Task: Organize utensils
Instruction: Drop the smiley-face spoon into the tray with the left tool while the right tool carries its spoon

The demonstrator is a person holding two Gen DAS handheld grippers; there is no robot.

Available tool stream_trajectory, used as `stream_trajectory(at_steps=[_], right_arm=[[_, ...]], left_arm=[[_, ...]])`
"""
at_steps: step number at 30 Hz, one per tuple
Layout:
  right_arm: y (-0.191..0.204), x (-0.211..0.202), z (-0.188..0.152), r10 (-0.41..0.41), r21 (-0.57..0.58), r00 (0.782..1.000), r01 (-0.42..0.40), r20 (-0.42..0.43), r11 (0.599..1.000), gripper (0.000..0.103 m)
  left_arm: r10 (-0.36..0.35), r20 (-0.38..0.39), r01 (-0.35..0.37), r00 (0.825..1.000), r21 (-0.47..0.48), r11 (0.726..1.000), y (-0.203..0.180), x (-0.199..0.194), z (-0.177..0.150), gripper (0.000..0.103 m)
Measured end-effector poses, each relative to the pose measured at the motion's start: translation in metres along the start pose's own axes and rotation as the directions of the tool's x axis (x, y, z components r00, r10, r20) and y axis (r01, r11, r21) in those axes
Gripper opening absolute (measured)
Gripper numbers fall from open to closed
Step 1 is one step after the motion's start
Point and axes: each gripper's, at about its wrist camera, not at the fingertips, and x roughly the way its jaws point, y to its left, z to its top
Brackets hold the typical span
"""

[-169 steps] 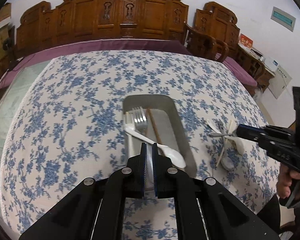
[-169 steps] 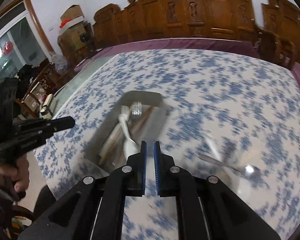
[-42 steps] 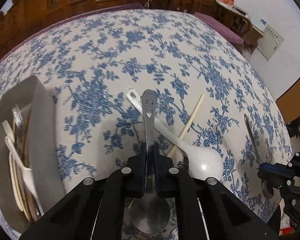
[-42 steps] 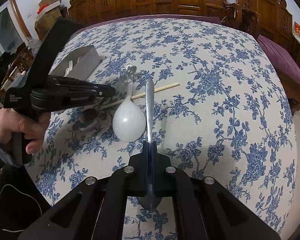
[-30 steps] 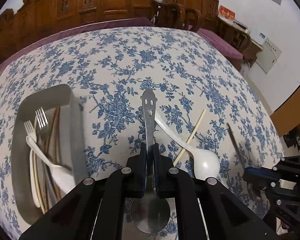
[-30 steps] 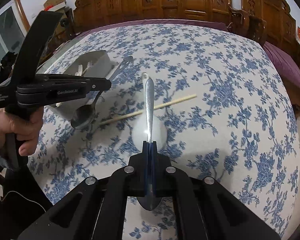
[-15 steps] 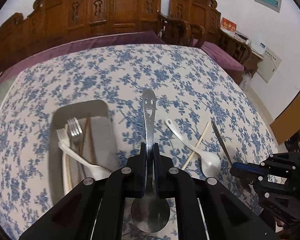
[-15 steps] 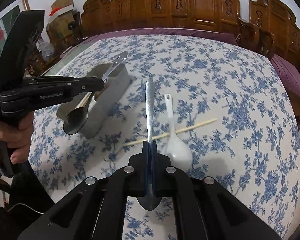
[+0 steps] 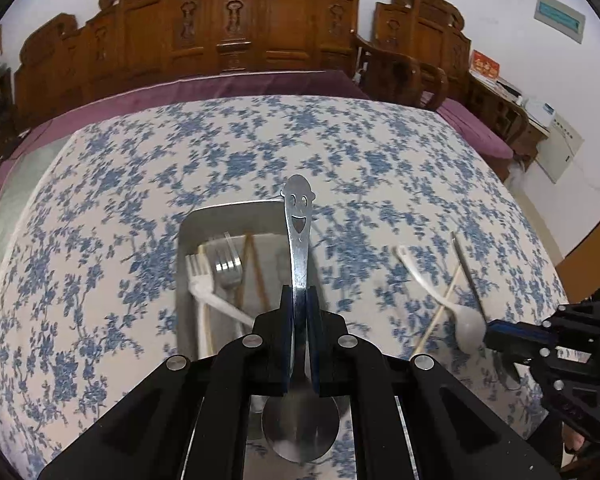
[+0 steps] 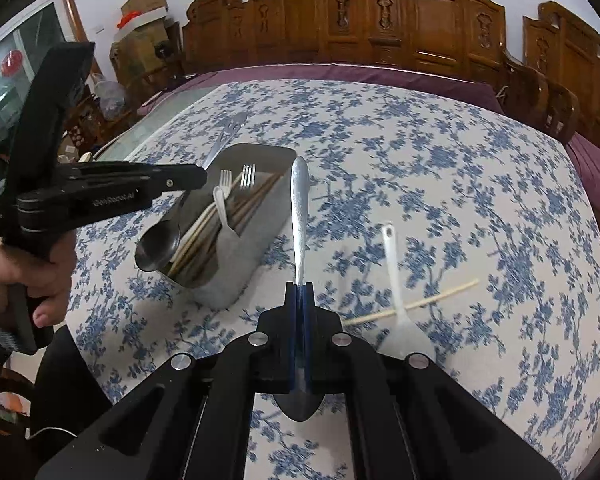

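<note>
Room: carved wooden chairs (image 9: 260, 32) line the far wall behind a table under a blue-flowered cloth (image 9: 100, 208).
Tray: a metal tray (image 9: 188, 240) sits centre frame in the left view and left of centre in the right view, its long axis running away from both cameras; forks (image 9: 226, 264) and chopsticks (image 9: 256, 272) lie inside.
Left gripper (image 9: 300, 304): clamped on a smiley-handled spoon (image 9: 298, 216), handle pointing forward over the tray's right wall, bowl nearest the camera.
Right gripper (image 10: 299, 300): clamped on a plain spoon (image 10: 300, 200), handle tip just beside the tray's right rim.
Nearer: judging by both views, the left hand, already above the tray.
Loose: a white spoon (image 10: 396, 280) and one chopstick (image 10: 420, 300) on the cloth, lower right.
</note>
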Motion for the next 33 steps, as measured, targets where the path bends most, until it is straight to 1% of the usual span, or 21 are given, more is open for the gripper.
stream_trajectory(at_steps=[12,25,28,33], right_arm=[[0.019,0.013,0.019,0.022,-0.015,1.0,-0.022,-0.003,1.0,0.004],[0.031,0.027,0.031,0.039,-0.015,0.999,-0.039,-0.014,0.999,0.004],[0.033,0.03,0.033,0.039,-0.017,0.999,-0.039,-0.017,0.999,0.004],[0.041,0.035,0.037,0.045,-0.018,0.999,-0.045,-0.019,0.999,0.004]], left_arm=[[0.025,-0.039,-0.027,0.999,-0.044,0.999,0.035,0.021,-0.008,0.006],[0.022,-0.079,-0.027,0.997,-0.062,0.998,0.05,0.045,-0.006,0.006],[0.021,-0.09,-0.027,0.996,-0.07,0.997,0.052,0.046,-0.007,0.006],[0.01,-0.077,-0.016,0.997,-0.078,0.997,0.057,0.036,-0.01,0.007]])
